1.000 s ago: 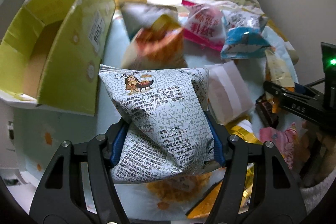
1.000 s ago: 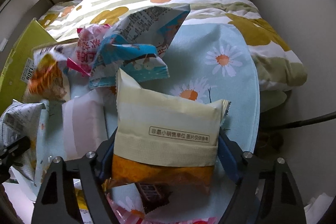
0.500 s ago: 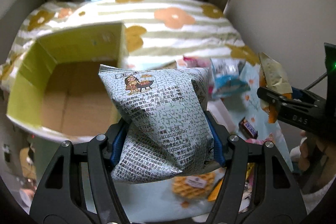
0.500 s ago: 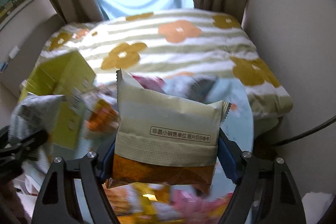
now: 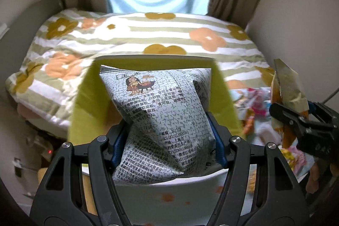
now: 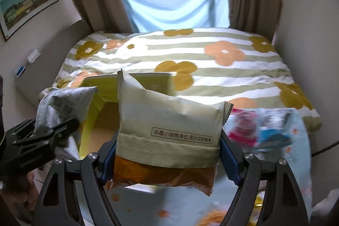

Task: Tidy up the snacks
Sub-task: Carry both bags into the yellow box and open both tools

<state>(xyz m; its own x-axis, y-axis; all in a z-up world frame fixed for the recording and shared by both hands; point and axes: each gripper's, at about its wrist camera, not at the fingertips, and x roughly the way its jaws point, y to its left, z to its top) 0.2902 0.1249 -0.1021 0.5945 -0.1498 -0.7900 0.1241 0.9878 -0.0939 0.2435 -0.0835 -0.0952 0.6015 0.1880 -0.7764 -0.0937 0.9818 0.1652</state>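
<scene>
My left gripper [image 5: 168,139] is shut on a grey-white speckled snack bag [image 5: 161,115] with printed text, held up in front of the open yellow-green box [image 5: 84,103]. My right gripper [image 6: 167,151] is shut on a pale green and orange snack packet [image 6: 169,126], lifted beside the same box [image 6: 93,120]. From the left wrist view the right gripper [image 5: 300,120] shows at the right with its packet [image 5: 286,86]. The right wrist view shows the left gripper [image 6: 42,137] at the left with the speckled bag [image 6: 63,103].
Pink and blue snack packets [image 6: 260,128] lie on the light blue daisy cloth [image 6: 296,162] at the right. Behind is a bed with a striped flower quilt [image 5: 148,39], brown curtains and a window. A framed picture [image 6: 25,3] hangs on the left wall.
Both grippers have risen and swung left with their packets, away from the snack pile. The yellow-green box now sits straight ahead of the left gripper, its opening behind the speckled bag.
</scene>
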